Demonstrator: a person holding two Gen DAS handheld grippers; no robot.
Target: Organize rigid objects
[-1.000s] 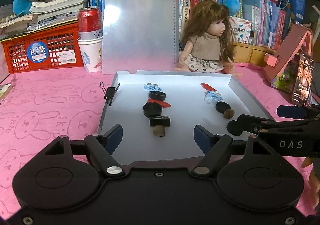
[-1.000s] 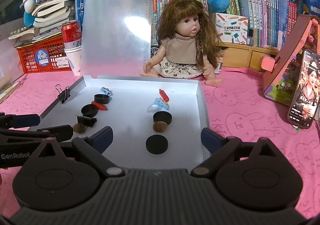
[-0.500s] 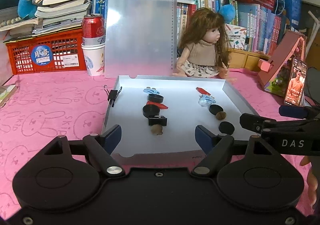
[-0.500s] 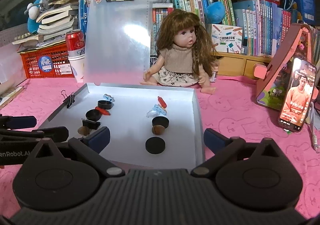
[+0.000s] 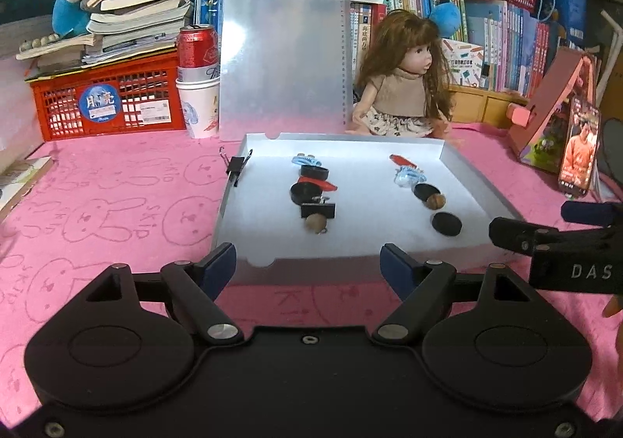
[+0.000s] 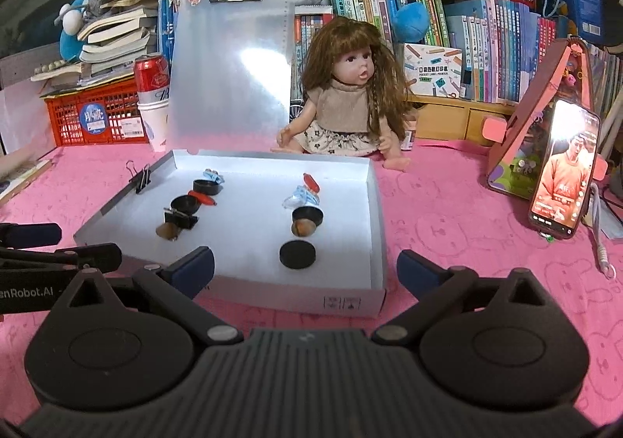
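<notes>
White tray (image 5: 483, 189), frame centre, holds two rows of small objects. Left gripper (image 5: 307, 262) and right gripper (image 6: 305, 266): fingers apart, empty.

The right claw (image 5: 576, 243) has the white letters "DAS" on its black side. The left claw (image 6: 31, 247) says "enRobot.AI", with the start cut off. The pink cloth (image 5: 117, 204) shows bunny faces with "SKIP" beside them. A small white box (image 6: 432, 70) on the shelf reads "POCKET LABEL PRINTER".
</notes>
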